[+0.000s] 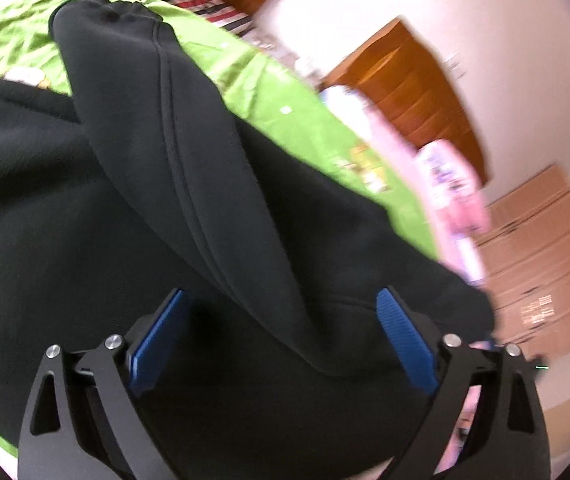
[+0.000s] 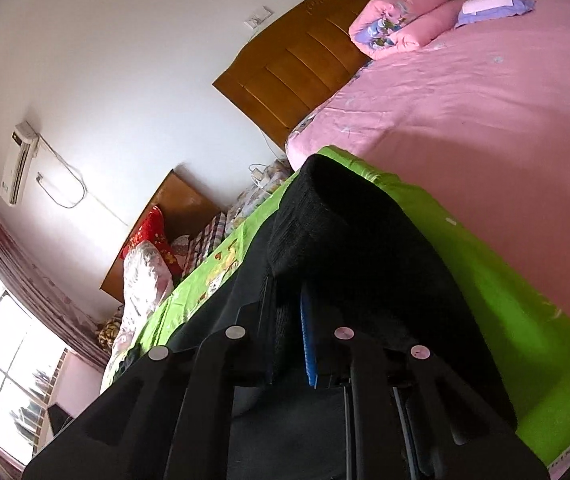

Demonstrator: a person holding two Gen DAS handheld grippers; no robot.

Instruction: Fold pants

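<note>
Black pants lie on a green sheet, one leg folded diagonally across the rest. My left gripper is open, its blue pads wide apart just above the black fabric, nothing between them. In the right wrist view my right gripper is shut on a fold of the pants, which rises between the fingers and drapes to the right over the green sheet.
A pink bed with a rolled pink quilt adjoins the green sheet. Wooden headboards stand against a white wall. Red and floral bedding lies at the far end. A window is at left.
</note>
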